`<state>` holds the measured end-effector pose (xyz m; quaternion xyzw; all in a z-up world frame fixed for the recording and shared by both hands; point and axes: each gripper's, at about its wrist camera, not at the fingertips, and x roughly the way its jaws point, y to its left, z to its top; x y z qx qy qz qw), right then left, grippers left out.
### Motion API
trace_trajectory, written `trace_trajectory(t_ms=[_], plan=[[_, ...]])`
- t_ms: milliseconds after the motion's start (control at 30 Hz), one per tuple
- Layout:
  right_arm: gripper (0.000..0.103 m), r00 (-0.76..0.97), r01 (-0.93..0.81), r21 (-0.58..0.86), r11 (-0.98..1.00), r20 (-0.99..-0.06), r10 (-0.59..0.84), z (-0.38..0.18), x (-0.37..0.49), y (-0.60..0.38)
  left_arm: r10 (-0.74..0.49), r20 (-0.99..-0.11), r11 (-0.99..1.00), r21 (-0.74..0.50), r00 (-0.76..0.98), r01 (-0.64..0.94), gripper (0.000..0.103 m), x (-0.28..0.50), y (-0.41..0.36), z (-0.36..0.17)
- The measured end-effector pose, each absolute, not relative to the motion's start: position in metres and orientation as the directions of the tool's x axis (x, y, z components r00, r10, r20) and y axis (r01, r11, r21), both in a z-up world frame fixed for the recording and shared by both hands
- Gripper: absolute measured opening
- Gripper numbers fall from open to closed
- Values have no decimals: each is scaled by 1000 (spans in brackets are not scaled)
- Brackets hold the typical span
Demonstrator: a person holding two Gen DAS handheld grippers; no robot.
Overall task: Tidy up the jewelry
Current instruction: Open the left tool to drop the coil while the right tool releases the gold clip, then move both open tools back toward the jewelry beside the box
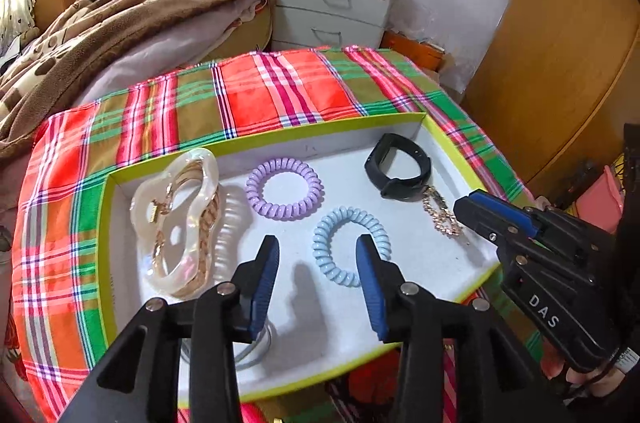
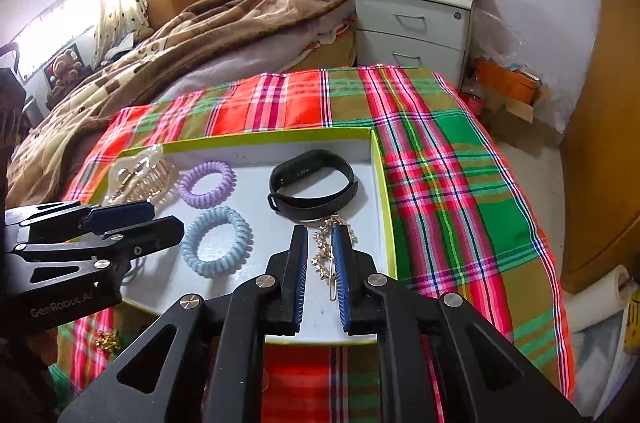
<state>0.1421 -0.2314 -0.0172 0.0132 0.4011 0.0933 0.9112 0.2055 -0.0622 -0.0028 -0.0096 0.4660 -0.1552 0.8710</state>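
Looking through the left wrist view: left gripper is hovering over the tray, jaws wide and empty, blue coil hair tie lying just beyond them. "DAS" is showing on the right gripper.

Right wrist view: jaws are standing narrowly apart around the gold chain, not pinching it. Lifting clear before retracting looks wise, avoiding a snag. "GetRobot.AI" is showing on the left body.

bright daylight from the curtained window; soft shadows; sharp centre; fisheye bending, dark corners
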Motion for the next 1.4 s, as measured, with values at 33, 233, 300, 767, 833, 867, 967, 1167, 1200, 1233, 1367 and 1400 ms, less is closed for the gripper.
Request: trace_trajectory(t_ms=[33, 233, 300, 767, 833, 867, 967, 1167, 1200, 1233, 1367, 1400], plan=[[14, 665, -159, 103, 982, -724, 184, -16, 139, -231, -277, -805, 953, -159, 524, 258, 42, 202, -61, 0], [18, 688, -161, 133, 978, -695, 207, -6, 121, -231, -275, -784, 955, -155, 557, 253, 42, 178, -48, 12], [18, 692, -162, 141, 977, -689, 215, -4, 115, -230, -279, -775, 956, -167, 566, 243, 43, 169, -40, 15], [19, 658, -193, 231, 953, -690, 301, -14, 79, -224, -268, -769, 963, -231, 580, 138, 46, 115, 19, 3], [19, 645, -191, 246, 950, -698, 311, -19, 78, -222, -267, -775, 963, -239, 573, 126, 46, 111, 25, -2], [19, 640, -193, 252, 948, -701, 316, -21, 77, -220, -266, -777, 963, -241, 570, 121, 46, 109, 27, -4], [38, 608, -210, 289, 934, -709, 357, -29, 74, -214, -267, -781, 962, -247, 565, 113, 46, 103, 34, -10], [56, 572, -198, 288, 937, -742, 349, -40, 74, -197, -282, -778, 957, -265, 561, 113, 46, 95, 41, -15], [56, 574, -196, 278, 941, -745, 339, -40, 74, -195, -285, -779, 957, -268, 559, 115, 46, 94, 41, -16], [56, 573, -193, 272, 943, -749, 333, -41, 74, -193, -288, -779, 956, -269, 557, 118, 46, 93, 41, -17], [56, 570, -179, 249, 952, -762, 306, -44, 75, -187, -294, -784, 954, -276, 546, 118, 46, 92, 44, -22], [56, 574, -177, 237, 955, -763, 296, -45, 74, -185, -296, -785, 953, -279, 544, 116, 46, 91, 45, -23]])
